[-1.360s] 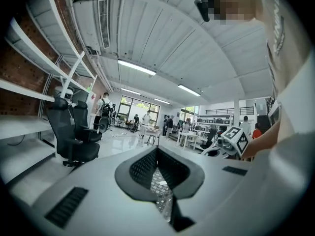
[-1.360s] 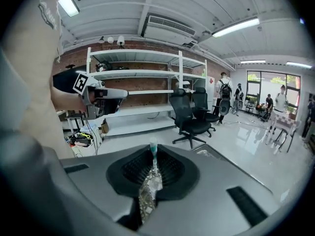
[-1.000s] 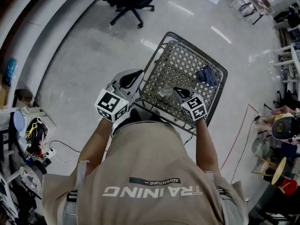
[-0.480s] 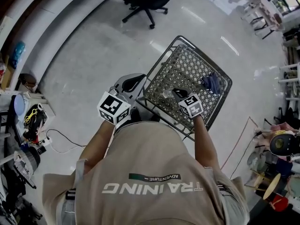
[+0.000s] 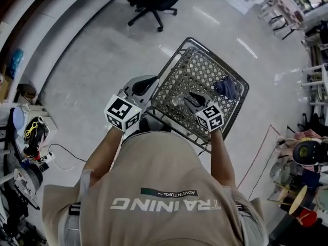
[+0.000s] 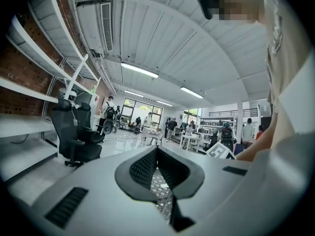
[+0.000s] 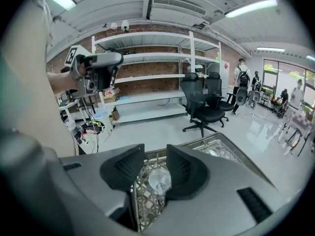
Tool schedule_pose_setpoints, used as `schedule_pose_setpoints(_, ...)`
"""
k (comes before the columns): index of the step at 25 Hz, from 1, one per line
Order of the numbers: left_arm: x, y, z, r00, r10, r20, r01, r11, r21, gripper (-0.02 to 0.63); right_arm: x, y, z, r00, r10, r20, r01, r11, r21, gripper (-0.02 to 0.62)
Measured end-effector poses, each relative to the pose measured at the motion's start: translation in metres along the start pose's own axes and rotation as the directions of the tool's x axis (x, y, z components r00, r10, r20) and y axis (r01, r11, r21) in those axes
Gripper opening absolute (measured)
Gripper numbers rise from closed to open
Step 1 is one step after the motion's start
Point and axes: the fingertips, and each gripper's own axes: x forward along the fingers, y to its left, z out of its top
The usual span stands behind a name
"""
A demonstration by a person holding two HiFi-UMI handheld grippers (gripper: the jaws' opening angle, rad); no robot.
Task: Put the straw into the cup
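We hold our left gripper (image 5: 147,82) level just outside the cart's (image 5: 193,39) left rim, its jaw tips together with nothing between them and the bare forearm stretched out behind it. Our right gripper (image 5: 187,98) tilts down inside the cart, close to its near rim. Its jaws have just been opening and stand wide apart. A clear cup (image 7: 158,180) shows in the gap, and neither pad touches it.

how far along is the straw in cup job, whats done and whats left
Done: the clear cup lies in the wire basket. In hand: nothing. The right gripper has just been opening its tongs, which stand apart around the cup without pressing it. The left gripper is shut and empty at the basket's edge. Left: the whole straw step; no straw shows in any view.
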Motion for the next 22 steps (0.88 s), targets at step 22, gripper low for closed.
schedule_pose_setpoints(22, 0.031, -0.019, 0.038, 0.998, -0.046, 0.050, 0.042, 0.995, 0.089, 0.017, -0.200, -0.008, 0.202, 0.798, -0.091, 0.595, 0.088, 0.996, 0.035, 0.017)
